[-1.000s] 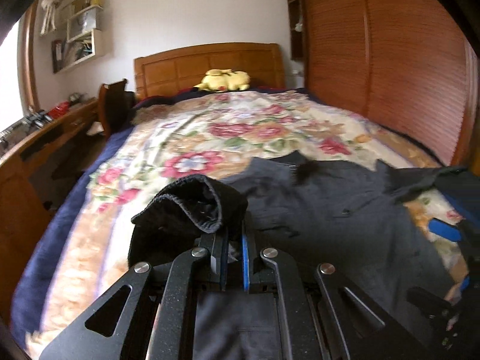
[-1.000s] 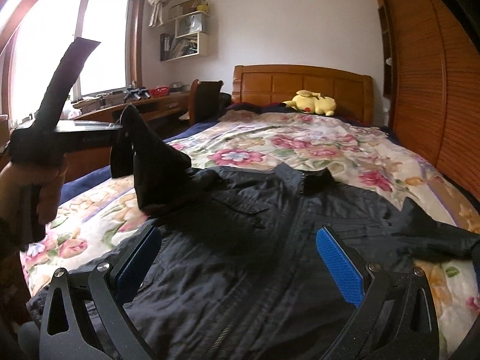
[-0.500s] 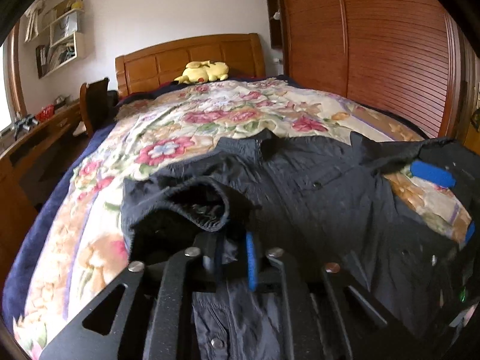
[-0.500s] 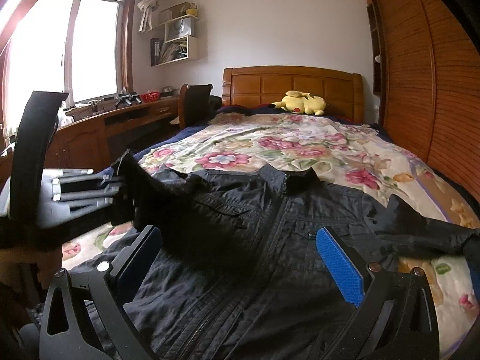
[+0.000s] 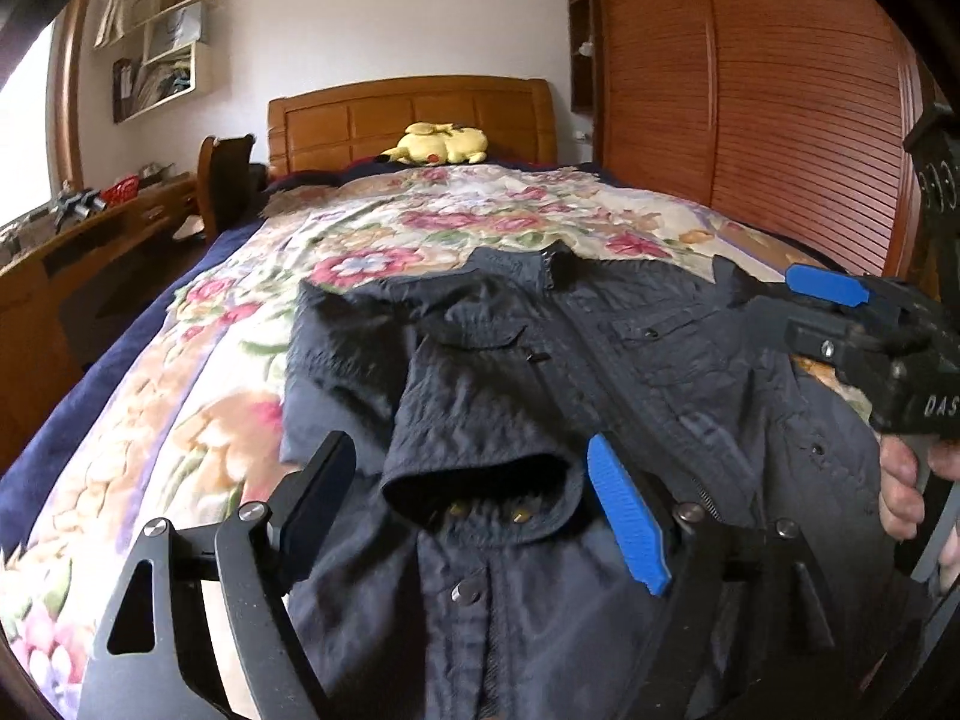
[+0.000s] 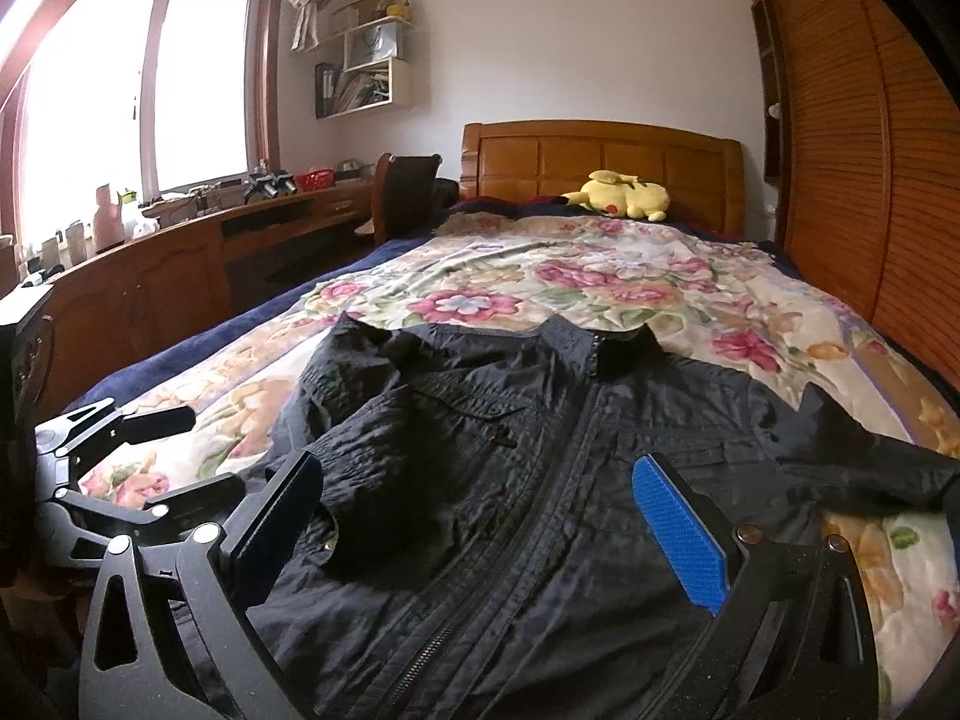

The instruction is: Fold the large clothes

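The left claw (image 5: pixel 474 510) is opening, the folded-in sleeve cuff (image 5: pixel 480 480) lying loose between its jaws; the right claw (image 6: pixel 480 540) hangs wide and empty. The dark jacket (image 6: pixel 570 480) lies face-up on the bed (image 6: pixel 600 282), one sleeve (image 6: pixel 870 468) at 3 o'clock unfolded, body unfolded. A yellow plush (image 6: pixel 624 195) sits at 12 o'clock, clear of the work.

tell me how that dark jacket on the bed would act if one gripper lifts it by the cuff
The jacket looks thin and crinkled, so it would likely drape limply. Its folded sleeve would probably unfold. The zipper may add slight weight.
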Demonstrator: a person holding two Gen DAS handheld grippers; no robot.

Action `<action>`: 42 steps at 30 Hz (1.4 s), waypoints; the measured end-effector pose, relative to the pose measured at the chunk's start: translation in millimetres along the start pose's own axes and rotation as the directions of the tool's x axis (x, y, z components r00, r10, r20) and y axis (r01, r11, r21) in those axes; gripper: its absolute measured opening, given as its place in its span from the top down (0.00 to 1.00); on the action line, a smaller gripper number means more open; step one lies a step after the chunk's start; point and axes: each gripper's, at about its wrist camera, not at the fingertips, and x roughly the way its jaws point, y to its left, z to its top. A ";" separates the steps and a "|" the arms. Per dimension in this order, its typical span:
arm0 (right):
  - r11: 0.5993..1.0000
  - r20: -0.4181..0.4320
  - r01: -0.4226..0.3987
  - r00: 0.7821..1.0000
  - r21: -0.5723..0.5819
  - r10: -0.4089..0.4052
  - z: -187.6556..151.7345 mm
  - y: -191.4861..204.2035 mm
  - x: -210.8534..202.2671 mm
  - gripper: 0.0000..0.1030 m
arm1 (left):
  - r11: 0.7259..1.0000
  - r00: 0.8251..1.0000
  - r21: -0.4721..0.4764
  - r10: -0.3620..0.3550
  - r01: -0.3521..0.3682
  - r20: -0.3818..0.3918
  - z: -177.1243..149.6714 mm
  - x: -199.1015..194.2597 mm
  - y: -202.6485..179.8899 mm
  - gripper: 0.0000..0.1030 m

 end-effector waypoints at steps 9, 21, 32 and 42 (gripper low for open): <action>0.998 -0.035 -0.046 0.998 -0.039 0.044 2.3 15.2 16.1 0.03 | 0.998 0.998 -0.042 0.052 -0.053 -0.021 -29.3 5.5 29.5 0.22; 0.978 -0.181 -0.185 0.969 -0.095 0.166 -6.7 38.0 62.8 0.46 | 0.997 0.998 -0.039 0.065 -0.066 -0.020 -46.3 2.3 39.8 0.22; 0.958 -0.303 -0.236 0.936 -0.164 0.178 -15.2 49.1 97.0 0.89 | 0.997 0.998 -0.050 0.059 -0.059 -0.017 -52.8 4.2 40.7 0.22; 0.986 -0.183 -0.138 0.976 -0.094 0.119 -9.1 18.3 69.0 0.98 | 0.996 0.998 -0.065 0.057 -0.057 -0.008 -54.6 3.9 42.7 0.22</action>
